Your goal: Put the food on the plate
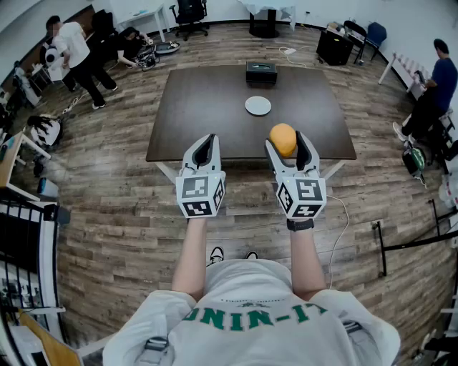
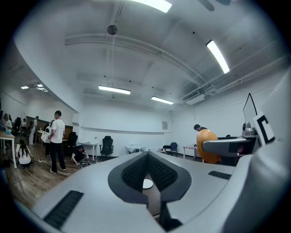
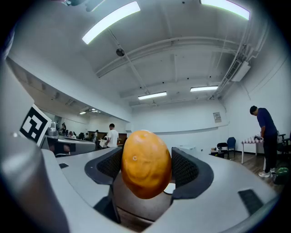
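Observation:
An orange-yellow oval food item (image 1: 283, 138) sits between the jaws of my right gripper (image 1: 285, 141), which is shut on it above the near edge of the dark brown table (image 1: 207, 107). In the right gripper view the food (image 3: 145, 164) fills the gap between the pads of the right gripper (image 3: 147, 160). A small white plate (image 1: 257, 106) lies mid-table, farther from me than both grippers. My left gripper (image 1: 205, 141) hovers beside the right one, shut and holding nothing. The left gripper view shows the left gripper (image 2: 148, 155) with its tips together and the plate (image 2: 148, 184) beyond.
A black box (image 1: 261, 72) stands at the table's far edge. People stand at the left (image 1: 75, 53) and the right (image 1: 433, 93) of the room. Office chairs (image 1: 189, 14) and gear line the walls. A white cable (image 1: 342, 229) trails on the wooden floor.

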`<action>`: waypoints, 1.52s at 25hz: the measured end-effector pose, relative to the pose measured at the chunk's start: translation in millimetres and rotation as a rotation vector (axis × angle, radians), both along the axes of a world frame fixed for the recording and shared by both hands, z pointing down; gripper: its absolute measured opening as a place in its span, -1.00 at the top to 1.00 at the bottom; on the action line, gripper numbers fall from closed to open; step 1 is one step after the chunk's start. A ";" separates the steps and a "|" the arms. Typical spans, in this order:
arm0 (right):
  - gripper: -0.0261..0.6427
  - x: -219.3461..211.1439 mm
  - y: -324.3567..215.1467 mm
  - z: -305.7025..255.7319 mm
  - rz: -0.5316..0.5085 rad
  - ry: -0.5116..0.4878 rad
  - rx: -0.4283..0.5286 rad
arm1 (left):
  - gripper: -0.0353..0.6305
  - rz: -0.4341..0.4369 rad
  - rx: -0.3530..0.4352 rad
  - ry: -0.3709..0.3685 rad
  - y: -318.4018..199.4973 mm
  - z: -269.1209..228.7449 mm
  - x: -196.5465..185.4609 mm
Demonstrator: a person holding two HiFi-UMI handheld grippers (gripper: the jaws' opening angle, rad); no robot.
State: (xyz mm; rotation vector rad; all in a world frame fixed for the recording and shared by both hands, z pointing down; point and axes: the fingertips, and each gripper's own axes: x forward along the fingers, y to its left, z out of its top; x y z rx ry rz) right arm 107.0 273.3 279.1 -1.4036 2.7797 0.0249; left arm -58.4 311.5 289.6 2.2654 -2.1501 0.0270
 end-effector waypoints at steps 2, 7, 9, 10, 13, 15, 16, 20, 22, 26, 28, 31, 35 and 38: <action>-0.11 -0.5 -1.2 -4.1 -0.033 -0.022 0.025 | 0.86 -0.012 0.000 -0.002 -5.6 2.1 2.2; -0.11 2.4 -7.3 2.2 -0.105 -0.107 0.010 | 0.86 -0.040 -0.012 0.016 -11.3 14.9 8.5; -0.11 6.3 -10.3 10.5 -0.112 -0.115 -0.013 | 0.86 -0.044 -0.021 0.016 -11.8 20.8 13.1; -0.11 7.0 -12.2 14.1 -0.119 -0.120 -0.025 | 0.86 -0.046 -0.027 0.014 -13.9 23.6 14.6; -0.11 3.4 -21.7 22.7 -0.148 -0.125 -0.044 | 0.86 -0.060 -0.042 0.010 -27.9 30.9 13.5; -0.11 0.2 -33.8 26.7 -0.153 -0.131 -0.046 | 0.85 -0.054 -0.046 0.006 -44.0 34.2 12.2; -0.11 -0.5 -41.6 29.0 -0.149 -0.133 -0.043 | 0.86 -0.049 -0.047 0.002 -53.9 36.3 11.9; -0.11 -4.3 -87.3 44.2 -0.121 -0.105 -0.046 | 0.85 -0.030 -0.047 -0.029 -107.8 48.5 6.1; -0.11 -8.4 -121.0 48.8 -0.103 -0.096 -0.051 | 0.85 -0.005 -0.044 -0.040 -145.0 52.4 0.3; -0.11 -29.9 -199.1 40.6 -0.065 -0.080 -0.040 | 0.85 0.060 -0.012 -0.043 -226.0 42.1 -19.2; -0.11 -46.8 -235.7 32.1 -0.055 -0.078 -0.031 | 0.85 0.087 0.006 -0.044 -264.0 31.7 -31.6; -0.11 -68.7 -281.3 27.5 -0.036 -0.068 -0.030 | 0.85 0.122 0.020 -0.036 -311.0 24.3 -46.2; -0.11 -94.7 -333.0 39.7 -0.011 -0.047 -0.066 | 0.85 0.182 0.000 -0.030 -364.7 36.4 -60.8; -0.11 -106.4 -362.5 58.9 0.004 -0.029 -0.111 | 0.85 0.221 -0.035 -0.011 -397.1 55.8 -65.4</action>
